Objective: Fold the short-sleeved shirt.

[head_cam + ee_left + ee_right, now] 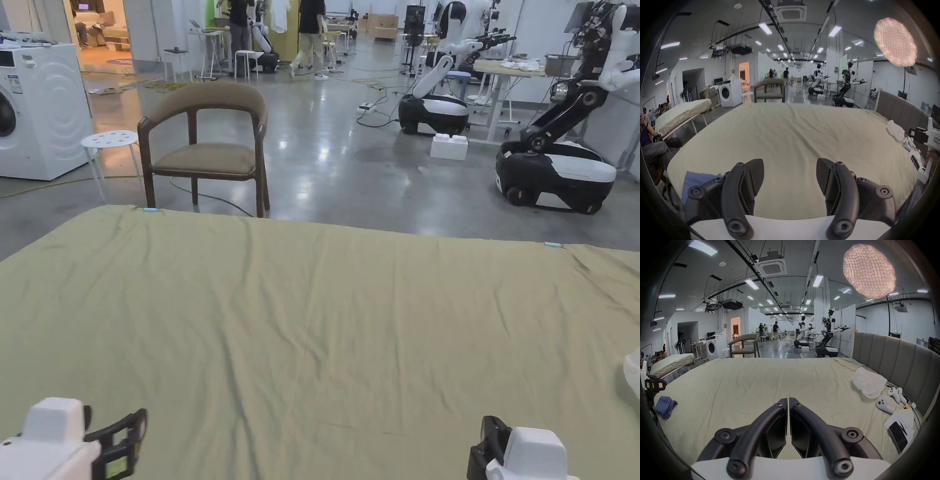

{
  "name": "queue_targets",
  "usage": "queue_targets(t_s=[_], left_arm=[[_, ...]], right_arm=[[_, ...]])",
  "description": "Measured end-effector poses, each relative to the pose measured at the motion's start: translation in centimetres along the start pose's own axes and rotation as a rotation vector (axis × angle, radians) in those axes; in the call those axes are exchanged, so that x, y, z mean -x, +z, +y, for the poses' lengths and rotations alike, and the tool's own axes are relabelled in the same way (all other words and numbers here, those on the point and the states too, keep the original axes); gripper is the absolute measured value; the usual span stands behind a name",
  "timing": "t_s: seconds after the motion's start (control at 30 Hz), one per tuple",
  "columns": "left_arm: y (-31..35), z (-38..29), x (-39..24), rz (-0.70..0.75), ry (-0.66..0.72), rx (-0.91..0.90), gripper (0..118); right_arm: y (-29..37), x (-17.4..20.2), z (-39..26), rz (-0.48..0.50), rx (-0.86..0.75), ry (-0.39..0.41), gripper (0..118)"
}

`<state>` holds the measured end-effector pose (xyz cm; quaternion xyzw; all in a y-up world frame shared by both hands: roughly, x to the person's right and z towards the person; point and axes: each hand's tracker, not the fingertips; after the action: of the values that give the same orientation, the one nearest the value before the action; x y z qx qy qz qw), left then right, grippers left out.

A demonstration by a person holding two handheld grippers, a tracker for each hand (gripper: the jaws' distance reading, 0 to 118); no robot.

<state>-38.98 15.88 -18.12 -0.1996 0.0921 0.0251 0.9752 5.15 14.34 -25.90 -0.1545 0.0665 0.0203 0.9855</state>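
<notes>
Hovering over the green sheet (pixel 325 325), left gripper (pixel 790 175) fingers released, right gripper (pixel 789 404) fingers clenched on nothing; no legible writing.

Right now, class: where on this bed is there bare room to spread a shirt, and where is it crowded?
The bare patch is the wide middle of the green sheet, from the foot edge by the chair back toward both hand-held grippers. Crowded: along the headboard, with a white bag, controllers and a phone. A blue cloth sits at the opposite edge.
</notes>
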Motion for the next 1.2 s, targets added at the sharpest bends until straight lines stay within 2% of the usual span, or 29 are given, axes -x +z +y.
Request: queue_targets(t_s=[0.1, 0.17, 0.23, 0.27, 0.37, 0.57, 0.73, 0.97, 1.0, 1.03, 1.1, 1.13, 1.2], left_arm=[[-1.4, 0.0, -3.8, 0.002, -0.04, -0.074, 60], [-1.4, 0.6, -7.0, -0.008, -0.073, -0.127, 45], [-1.6, 1.1, -9.2, -0.014, -0.073, -0.166, 22], [-1.7, 1.4, -9.9, -0.024, -0.073, -0.176, 14], [-1.7, 2.0, -12.7, -0.022, -0.071, -0.214, 2], [-1.7, 2.7, -14.9, -0.009, -0.042, -0.237, 0], [-1.6, 2.8, -14.7, -0.009, -0.025, -0.238, 0], [-1.4, 3.3, -14.3, 0.006, -0.013, -0.257, 0], [-1.4, 3.3, -14.2, 0.005, -0.015, -0.258, 4], [-1.4, 3.3, -14.2, 0.003, -0.017, -0.257, 15], [-1.4, 3.2, -14.2, 0.008, -0.02, -0.257, 43], [-1.4, 3.1, -14.2, 0.011, -0.021, -0.257, 63], [-1.4, 3.0, -14.2, 0.023, -0.021, -0.261, 79]], right_arm=[[-0.1, -0.1, 0.6, -0.008, -0.014, -0.007, 1], [-0.1, -0.1, 1.0, -0.013, -0.029, -0.016, 1], [-0.1, -0.2, 1.7, -0.019, -0.044, -0.022, 1], [-0.2, -0.2, 1.9, -0.021, -0.054, -0.022, 1], [-0.3, -0.1, 2.6, -0.024, -0.072, -0.02, 1], [-0.2, 0.0, 3.2, -0.031, -0.113, 0.007, 1], [0.0, -0.1, 2.9, -0.031, -0.115, -0.017, 1], [-0.1, -0.1, 2.9, -0.027, -0.114, -0.01, 2], [-0.1, 0.0, 3.0, -0.032, -0.116, -0.003, 5], [-0.1, 0.0, 3.0, -0.033, -0.116, 0.006, 17], [0.0, 0.0, 3.0, -0.038, -0.119, 0.016, 56], [0.0, 0.0, 3.0, -0.042, -0.12, 0.02, 73], [0.0, 0.1, 3.0, -0.06, -0.131, 0.021, 78]])
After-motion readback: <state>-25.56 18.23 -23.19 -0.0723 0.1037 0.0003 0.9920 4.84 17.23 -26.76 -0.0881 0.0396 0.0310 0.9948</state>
